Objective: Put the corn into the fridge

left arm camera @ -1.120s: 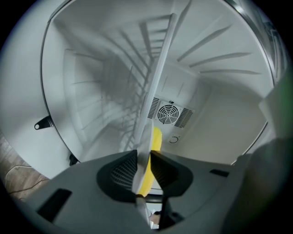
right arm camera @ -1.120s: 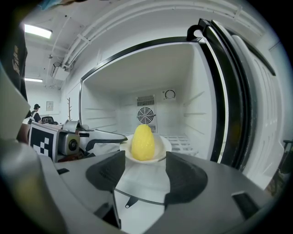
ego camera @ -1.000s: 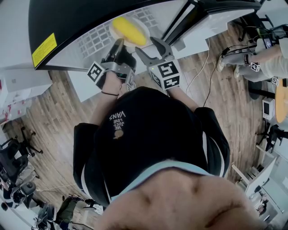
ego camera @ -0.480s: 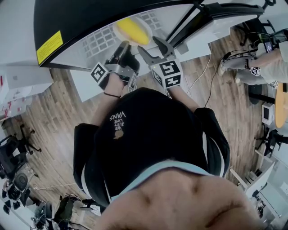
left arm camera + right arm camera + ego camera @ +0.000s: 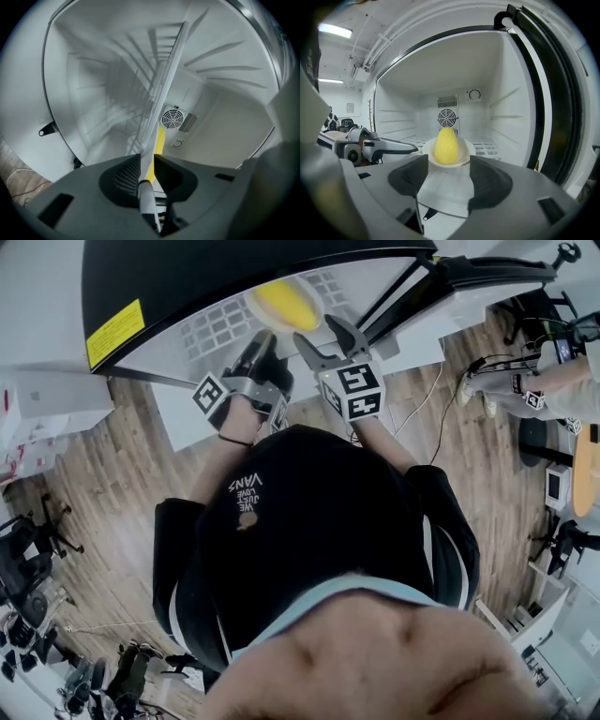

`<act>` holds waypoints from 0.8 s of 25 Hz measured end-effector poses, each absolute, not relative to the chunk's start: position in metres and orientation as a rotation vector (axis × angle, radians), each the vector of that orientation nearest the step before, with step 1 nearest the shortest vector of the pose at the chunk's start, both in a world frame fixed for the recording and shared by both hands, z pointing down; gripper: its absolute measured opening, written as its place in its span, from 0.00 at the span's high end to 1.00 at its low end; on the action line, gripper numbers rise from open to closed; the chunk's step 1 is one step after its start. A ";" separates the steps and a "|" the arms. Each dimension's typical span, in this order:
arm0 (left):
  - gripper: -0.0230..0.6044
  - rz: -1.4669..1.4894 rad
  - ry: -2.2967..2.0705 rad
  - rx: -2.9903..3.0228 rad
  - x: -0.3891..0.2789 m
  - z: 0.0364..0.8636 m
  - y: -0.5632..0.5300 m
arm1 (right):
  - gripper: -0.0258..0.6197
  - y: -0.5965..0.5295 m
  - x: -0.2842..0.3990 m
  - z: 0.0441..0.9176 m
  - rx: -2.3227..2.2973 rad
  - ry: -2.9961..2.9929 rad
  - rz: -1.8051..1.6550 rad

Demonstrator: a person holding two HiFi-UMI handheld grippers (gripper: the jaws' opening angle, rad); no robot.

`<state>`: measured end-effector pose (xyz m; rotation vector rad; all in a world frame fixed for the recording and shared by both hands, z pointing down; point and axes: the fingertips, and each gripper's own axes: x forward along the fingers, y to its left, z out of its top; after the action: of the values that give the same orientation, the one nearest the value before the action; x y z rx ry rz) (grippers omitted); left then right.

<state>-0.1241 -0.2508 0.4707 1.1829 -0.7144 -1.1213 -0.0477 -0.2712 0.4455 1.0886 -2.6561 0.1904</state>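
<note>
The yellow corn [image 5: 286,304] lies on a small white plate [image 5: 257,307] on the white wire shelf [image 5: 211,329] inside the open fridge. My left gripper [image 5: 262,341] reaches in from the left and is shut on the plate's rim. In the left gripper view the plate [image 5: 161,93] shows edge-on between the jaws of that gripper [image 5: 147,173], with the corn [image 5: 160,140] behind it. My right gripper [image 5: 319,332] is open just in front of the plate. The right gripper view shows the corn [image 5: 446,146] on the plate [image 5: 465,159] ahead of that gripper [image 5: 446,180], and the left gripper [image 5: 405,149] at the rim.
The fridge door [image 5: 487,263] stands open to the right, its seal [image 5: 543,93] close to my right gripper. A fan grille [image 5: 447,116] sits in the back wall. A cable [image 5: 422,399] lies on the wood floor, a seated person [image 5: 553,362] at right, office chairs [image 5: 28,559] at left.
Both grippers and the plate with the corn have shifted a little farther toward the fridge interior. The left gripper keeps its hold; the right stays open.
</note>
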 end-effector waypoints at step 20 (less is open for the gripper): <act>0.86 -1.149 -0.728 1.168 -0.136 0.478 -0.249 | 0.55 -0.297 -0.054 0.451 1.106 -2.645 0.178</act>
<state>-0.1359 -0.2487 0.4777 1.1678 -0.7281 -1.1492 -0.0541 -0.2972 0.4510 1.1059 -2.6447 0.1781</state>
